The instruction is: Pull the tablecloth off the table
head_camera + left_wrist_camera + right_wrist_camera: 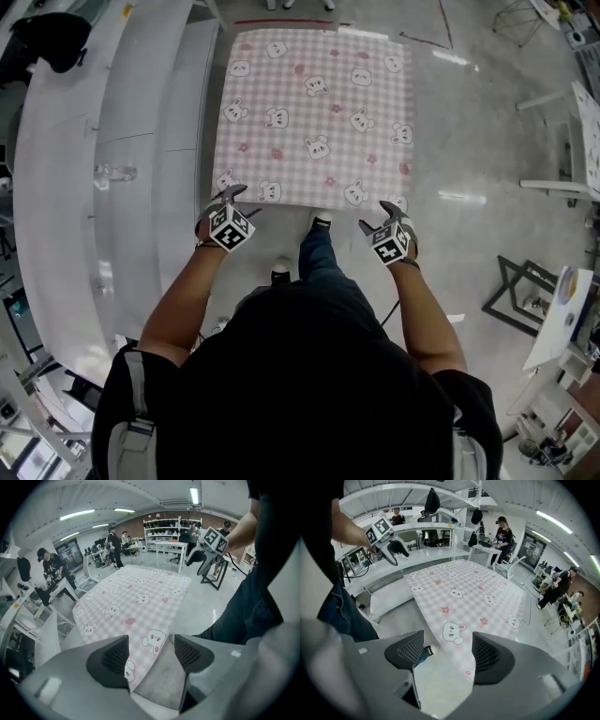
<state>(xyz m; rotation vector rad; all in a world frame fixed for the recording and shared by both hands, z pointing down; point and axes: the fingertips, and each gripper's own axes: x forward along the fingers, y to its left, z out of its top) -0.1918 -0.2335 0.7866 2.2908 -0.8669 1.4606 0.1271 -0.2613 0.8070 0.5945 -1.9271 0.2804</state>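
Note:
A pink checked tablecloth [314, 117] printed with bunnies covers a square table in front of me. My left gripper [231, 196] hangs over the cloth's near left corner and my right gripper [387, 215] over its near right corner. In the left gripper view the left gripper [150, 656] stands open, with the cloth's [136, 597] near edge showing in the gap, untouched by the pads. The right gripper [447, 653] is open too, above the edge of the cloth [464, 597]. Each gripper shows in the other's view: the right gripper [202, 557], the left gripper [391, 543].
A long white curved counter [112, 141] runs along the left of the table. My shoes [322, 221] stand at the table's near edge. A black folding stand [520, 291] is at the right. People [51, 569] work at desks in the background.

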